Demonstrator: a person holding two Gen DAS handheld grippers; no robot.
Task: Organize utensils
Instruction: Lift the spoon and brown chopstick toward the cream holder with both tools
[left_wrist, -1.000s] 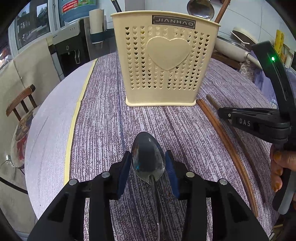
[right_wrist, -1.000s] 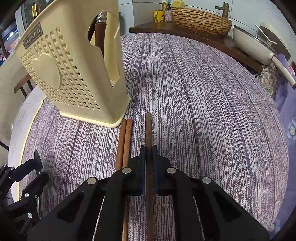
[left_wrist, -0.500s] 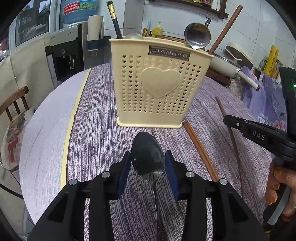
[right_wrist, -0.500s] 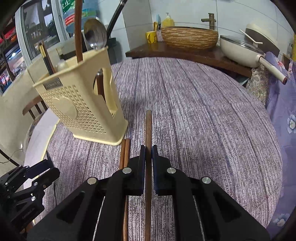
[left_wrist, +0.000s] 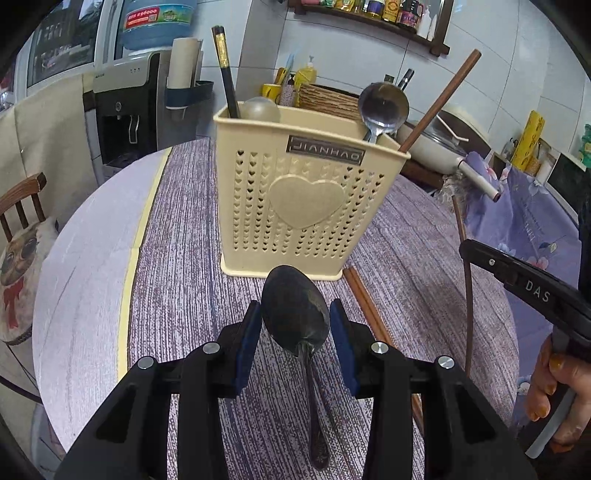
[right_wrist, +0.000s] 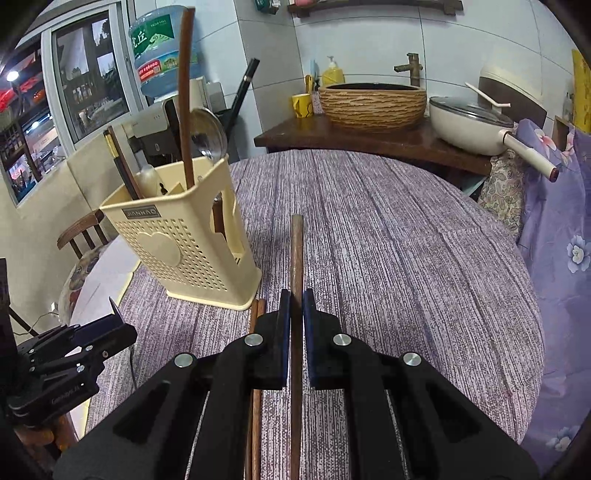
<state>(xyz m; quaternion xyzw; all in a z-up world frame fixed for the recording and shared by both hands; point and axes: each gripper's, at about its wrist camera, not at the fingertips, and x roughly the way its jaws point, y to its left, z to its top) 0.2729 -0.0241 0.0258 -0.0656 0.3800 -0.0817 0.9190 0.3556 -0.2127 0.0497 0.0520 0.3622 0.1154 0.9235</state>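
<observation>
My left gripper (left_wrist: 295, 325) is shut on a metal spoon (left_wrist: 295, 306), bowl forward, held above the table in front of the cream utensil holder (left_wrist: 306, 206). My right gripper (right_wrist: 295, 317) is shut on a brown chopstick (right_wrist: 296, 251), lifted off the table; it also shows in the left wrist view (left_wrist: 466, 280). The holder (right_wrist: 184, 243) has a spoon (left_wrist: 382, 107), a brown chopstick (left_wrist: 439, 99) and a black chopstick (left_wrist: 226, 70) standing in it. Two brown chopsticks (left_wrist: 364, 299) lie on the table by the holder's right corner.
The round table (right_wrist: 388, 240) has a purple striped cloth. A wooden chair (left_wrist: 22, 206) stands at the left. A counter behind holds a basket (right_wrist: 371, 105) and a white pan (right_wrist: 472, 125). A purple floral cloth (right_wrist: 557, 240) hangs at the right.
Both grippers have risen and tilted up: the spoon and the chopstick are lifted off the table, and the holder's top and its contents have come into view.
</observation>
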